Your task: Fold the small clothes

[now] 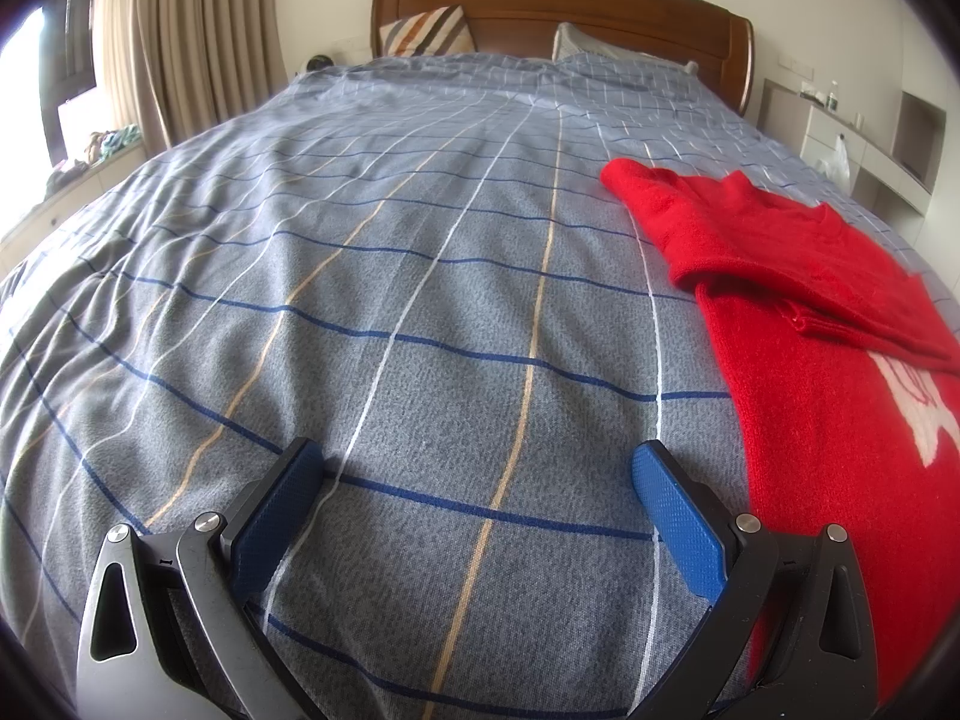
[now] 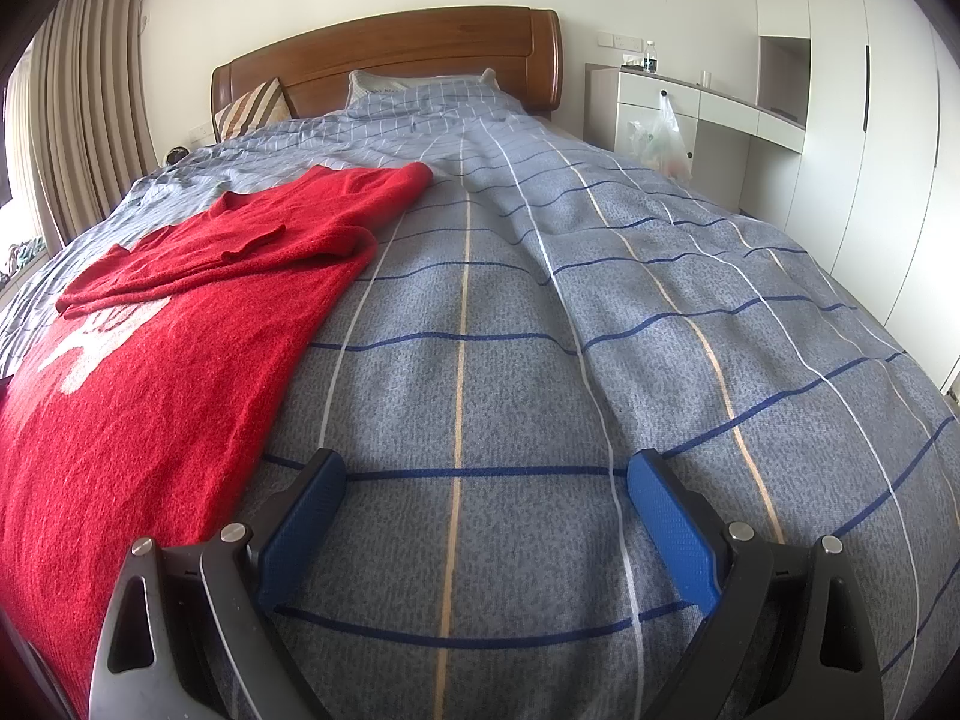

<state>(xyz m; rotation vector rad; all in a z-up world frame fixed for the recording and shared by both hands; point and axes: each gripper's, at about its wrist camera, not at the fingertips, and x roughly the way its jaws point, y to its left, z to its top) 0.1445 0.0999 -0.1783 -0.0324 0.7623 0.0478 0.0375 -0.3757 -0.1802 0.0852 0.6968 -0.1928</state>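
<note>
A red knitted sweater [image 1: 840,420] with a white pattern lies flat on the blue-grey checked bedcover [image 1: 420,312]. Both sleeves are folded across its chest. In the left wrist view it fills the right side; in the right wrist view the sweater [image 2: 138,396] fills the left side. My left gripper [image 1: 480,468] is open just left of the sweater's edge, over bare bedcover [image 2: 600,360]. My right gripper [image 2: 486,474] is open just right of the sweater's other edge. Neither holds anything.
A wooden headboard [image 1: 564,12] and pillows [image 1: 429,30] stand at the far end of the bed. Curtains [image 1: 198,30] and a window ledge are on the left. A white desk [image 2: 690,96] with a hanging plastic bag [image 2: 660,138] and wardrobe doors [image 2: 870,120] are on the right.
</note>
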